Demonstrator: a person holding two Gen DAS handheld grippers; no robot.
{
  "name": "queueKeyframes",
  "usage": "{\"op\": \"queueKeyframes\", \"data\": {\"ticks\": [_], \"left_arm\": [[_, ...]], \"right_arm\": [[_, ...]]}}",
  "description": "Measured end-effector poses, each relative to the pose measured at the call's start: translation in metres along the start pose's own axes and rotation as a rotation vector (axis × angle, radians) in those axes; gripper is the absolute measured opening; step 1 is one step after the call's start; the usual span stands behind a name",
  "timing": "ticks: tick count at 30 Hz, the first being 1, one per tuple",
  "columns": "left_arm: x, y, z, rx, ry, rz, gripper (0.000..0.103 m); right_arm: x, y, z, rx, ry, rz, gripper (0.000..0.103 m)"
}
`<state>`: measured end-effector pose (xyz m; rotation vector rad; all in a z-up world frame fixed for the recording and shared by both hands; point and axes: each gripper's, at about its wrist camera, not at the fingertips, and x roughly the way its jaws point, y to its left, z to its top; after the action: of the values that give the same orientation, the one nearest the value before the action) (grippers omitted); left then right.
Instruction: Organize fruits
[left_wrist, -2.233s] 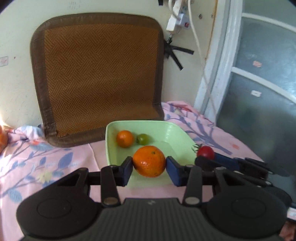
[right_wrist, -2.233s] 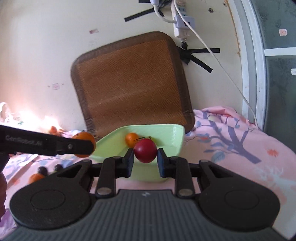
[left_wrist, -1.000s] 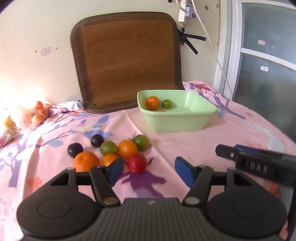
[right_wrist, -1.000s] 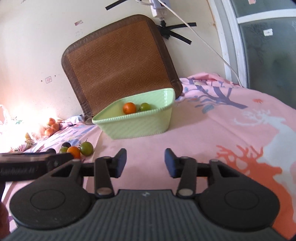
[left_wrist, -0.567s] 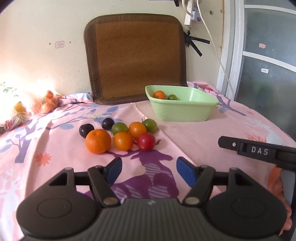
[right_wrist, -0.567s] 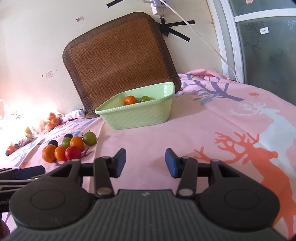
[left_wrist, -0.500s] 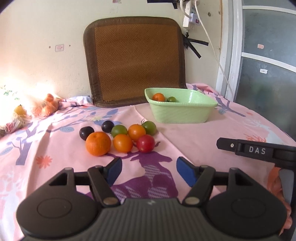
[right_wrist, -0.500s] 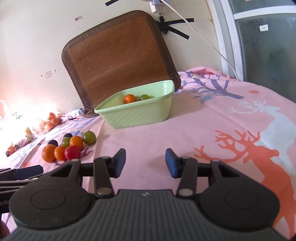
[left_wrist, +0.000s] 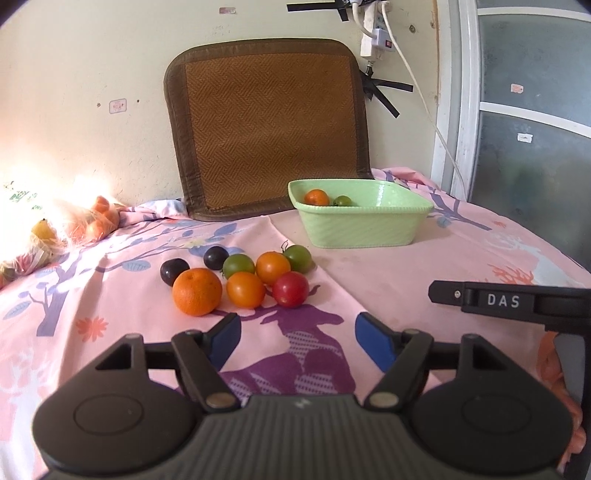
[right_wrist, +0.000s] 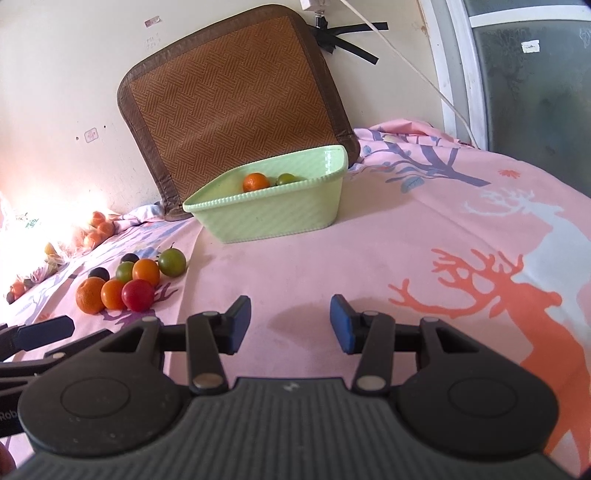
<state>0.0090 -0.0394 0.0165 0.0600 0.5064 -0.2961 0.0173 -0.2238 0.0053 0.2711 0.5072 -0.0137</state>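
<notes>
Left gripper (left_wrist: 297, 338) held low over the pink printed cloth (left_wrist: 388, 280), blue-padded jaws wide apart, nothing between them. Right gripper (right_wrist: 290, 319) likewise spread and empty, above a bare stretch of cloth beside an orange deer print (right_wrist: 498, 288).

Pale green bowl (left_wrist: 360, 225), squarish with rounded corners and fine ribbed walls, glossy like plastic, standing further back near the wall. Inside, against the far wall, a small orange fruit (left_wrist: 316, 197) and a small green one (left_wrist: 342, 201), close together.

In front of the left gripper, a tight cluster of loose fruits on the cloth: a dimpled orange (left_wrist: 197, 291) at the left, an orange tomato (left_wrist: 245, 290) just beside it, a smooth red tomato (left_wrist: 290, 289) at the right front. Behind them another orange tomato (left_wrist: 273, 267), two green tomatoes (left_wrist: 239, 266) (left_wrist: 297, 258), the right one with a stem, and two dark round plums (left_wrist: 174, 271) (left_wrist: 216, 257).

Woven brown mat (left_wrist: 269, 125) with a darker border leaning on the cream wall behind the bowl. White cable (left_wrist: 417, 85) hanging down the wall at the right. Open cloth between cluster and bowl, and to the right of the bowl up to the grey door (left_wrist: 532, 147).
</notes>
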Motion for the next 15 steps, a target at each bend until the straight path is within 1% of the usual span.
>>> {"op": "queueKeyframes", "data": {"ticks": [4,8,13,15], "left_arm": [[0.002,-0.001,0.0,0.004,0.013,0.002,0.072],[0.007,0.0,0.0,0.002,0.039,0.014,0.072],[0.019,0.001,0.001,-0.002,0.12,0.025,0.074],[0.023,0.0,0.001,0.007,0.139,0.032,0.074]], "right_arm": [[-0.001,-0.003,0.0,0.016,-0.005,0.007,0.052],[0.0,-0.001,0.001,0.006,0.001,0.01,0.054],[-0.001,-0.001,0.001,0.003,0.0,0.024,0.055],[-0.001,-0.002,0.001,0.007,-0.002,0.029,0.055]]}}
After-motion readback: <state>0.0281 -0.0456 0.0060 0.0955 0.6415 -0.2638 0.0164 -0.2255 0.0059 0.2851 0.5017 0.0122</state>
